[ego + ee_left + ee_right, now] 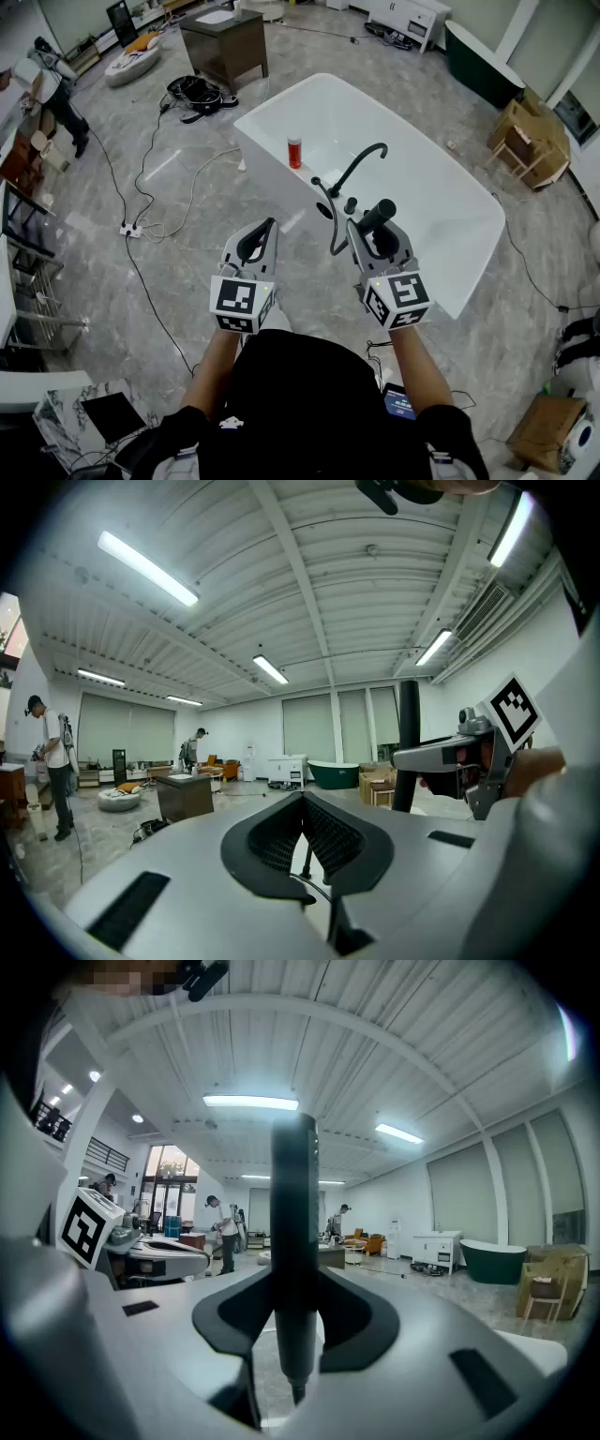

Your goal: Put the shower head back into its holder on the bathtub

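Nearest the person, the left gripper (pixel 258 239) sits at about 7 o'clock in the head view. Its jaws are closed on nothing, and it seems to be kept aside as a spare hand. Just beside it at 5 o'clock, the right gripper (pixel 378 227) has its jaws spread wide and clamped on the shower head (pixel 380 217). This is a black stick held upright by its middle, probably so that its lower end can drop straight into a socket. The right gripper view shows the shower head (pixel 293 1241) pinched between the pads with its tip hanging free below.

Its hose (pixel 328 214) loops down from the near rim of the bathtub (pixel 281 108), so the shower head is not yet seated. Just beyond the right gripper, at 12 o'clock from it, small black fittings (pixel 351 203) stand on the rim. The holder is likely one of these, though which one cannot be told. Behind them curves the tap (pixel 361 161), and a red bottle (pixel 294 152) stands at 11 o'clock.
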Available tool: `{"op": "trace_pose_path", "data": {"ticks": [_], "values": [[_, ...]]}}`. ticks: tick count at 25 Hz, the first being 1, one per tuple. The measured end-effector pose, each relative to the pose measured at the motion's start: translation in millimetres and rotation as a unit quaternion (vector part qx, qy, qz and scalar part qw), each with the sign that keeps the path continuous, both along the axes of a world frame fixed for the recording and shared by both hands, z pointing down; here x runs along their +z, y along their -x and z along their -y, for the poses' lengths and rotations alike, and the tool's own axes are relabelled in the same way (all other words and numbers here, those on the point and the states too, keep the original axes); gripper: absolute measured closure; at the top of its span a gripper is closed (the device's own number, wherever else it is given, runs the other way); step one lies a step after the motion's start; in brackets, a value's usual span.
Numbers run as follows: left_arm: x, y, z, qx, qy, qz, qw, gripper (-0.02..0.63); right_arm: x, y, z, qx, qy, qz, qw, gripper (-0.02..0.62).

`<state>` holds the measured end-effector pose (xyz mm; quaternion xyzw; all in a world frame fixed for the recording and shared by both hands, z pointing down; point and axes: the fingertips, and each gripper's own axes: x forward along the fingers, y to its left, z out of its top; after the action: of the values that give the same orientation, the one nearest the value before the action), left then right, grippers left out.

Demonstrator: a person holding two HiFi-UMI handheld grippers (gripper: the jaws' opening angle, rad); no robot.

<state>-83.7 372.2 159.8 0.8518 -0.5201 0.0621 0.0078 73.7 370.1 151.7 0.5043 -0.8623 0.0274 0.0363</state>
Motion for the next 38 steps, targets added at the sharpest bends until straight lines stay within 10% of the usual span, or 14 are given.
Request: {"op": "trace_pose_path", "data": {"ticks": [38], "values": [[-1,-5,60,0.01,0.007,0.007,0.9999,0.592,0,13,58,-0.006,0.002,0.005,1.0,0.453]]}}
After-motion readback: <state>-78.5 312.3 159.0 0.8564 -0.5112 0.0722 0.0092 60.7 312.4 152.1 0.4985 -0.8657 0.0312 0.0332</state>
